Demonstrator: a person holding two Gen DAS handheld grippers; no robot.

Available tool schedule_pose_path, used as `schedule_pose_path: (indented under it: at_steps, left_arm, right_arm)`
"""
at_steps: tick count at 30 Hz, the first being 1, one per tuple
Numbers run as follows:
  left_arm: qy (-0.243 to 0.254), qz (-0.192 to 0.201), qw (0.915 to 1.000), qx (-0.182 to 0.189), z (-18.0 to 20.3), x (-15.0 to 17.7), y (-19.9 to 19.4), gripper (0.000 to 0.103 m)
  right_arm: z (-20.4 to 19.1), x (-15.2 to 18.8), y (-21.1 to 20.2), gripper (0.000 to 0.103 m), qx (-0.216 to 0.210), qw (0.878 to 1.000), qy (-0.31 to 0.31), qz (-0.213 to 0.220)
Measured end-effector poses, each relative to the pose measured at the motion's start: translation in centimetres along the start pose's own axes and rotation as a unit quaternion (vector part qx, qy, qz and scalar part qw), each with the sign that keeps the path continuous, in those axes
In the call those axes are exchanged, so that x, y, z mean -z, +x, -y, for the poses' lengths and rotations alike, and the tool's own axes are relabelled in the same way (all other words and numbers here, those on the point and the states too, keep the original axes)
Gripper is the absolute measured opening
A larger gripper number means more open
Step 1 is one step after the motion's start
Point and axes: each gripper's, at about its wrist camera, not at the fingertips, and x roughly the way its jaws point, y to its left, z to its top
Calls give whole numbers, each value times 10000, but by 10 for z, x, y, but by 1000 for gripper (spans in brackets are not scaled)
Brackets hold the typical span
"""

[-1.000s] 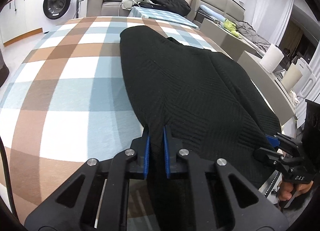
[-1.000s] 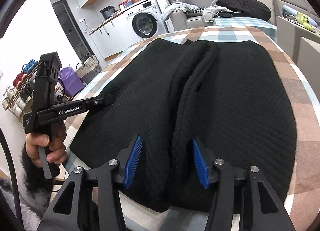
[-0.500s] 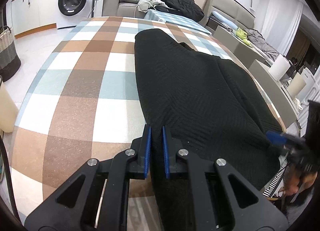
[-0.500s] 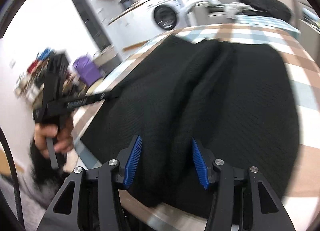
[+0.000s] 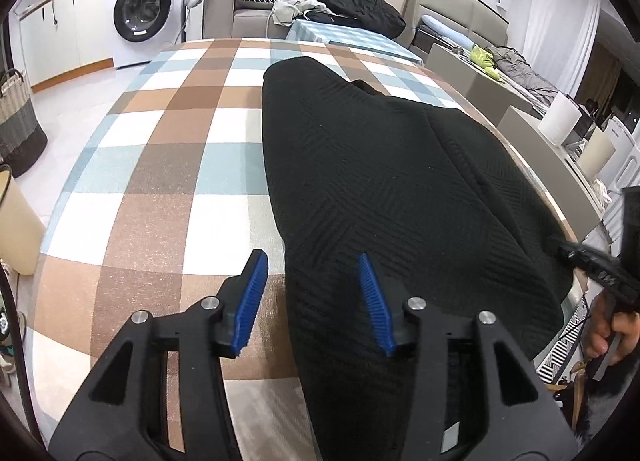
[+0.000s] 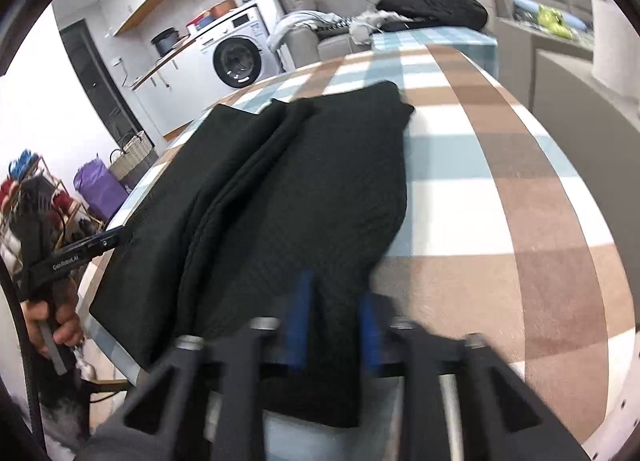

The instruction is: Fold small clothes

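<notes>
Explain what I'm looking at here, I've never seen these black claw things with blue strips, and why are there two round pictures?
There is no robot here. A person holds a pistol-grip tool in each hand, and each tool carries a wide-angle camera that looks forward along its two fingers. That explains the two round pictures: one is taken from the left tool, the other from the right.

A black knitted garment lies on a table covered with a checked tablecloth. The left hand-held gripper has just been opening; its blue pads stand apart over the near edge of the garment, pressing on nothing. The right hand-held gripper has just been closing, and its blurred blue pads pinch a fold of the garment's near edge.

Each picture also shows the other tool at its side, with the person's hand on the grip. A washing machine stands behind.
</notes>
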Motion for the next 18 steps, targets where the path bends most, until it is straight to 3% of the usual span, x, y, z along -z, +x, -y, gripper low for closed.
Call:
schedule_pose_path:
  at_steps: [2, 5, 9, 13, 18]
  left_arm:
    - [24, 22, 10000, 27, 1, 1, -3, 48]
    - [61, 24, 10000, -7, 4, 2, -4, 50]
    - [110, 57, 9999, 21, 7, 3, -9, 53]
    - [195, 114, 9997, 74, 14, 3, -12, 64]
    - [381, 78, 9991, 158, 27, 8, -13, 73]
  right_arm:
    - [-4, -3, -3, 9, 93, 9999, -116, 29]
    - [0, -2, 13, 15, 555, 9978, -196, -301]
    - [-2, -8, 2, 30, 375, 9993, -19, 49]
    - [-11, -25, -2, 40, 37, 9996, -28, 266]
    - [-42, -48, 29, 42, -519, 9985, -81, 120]
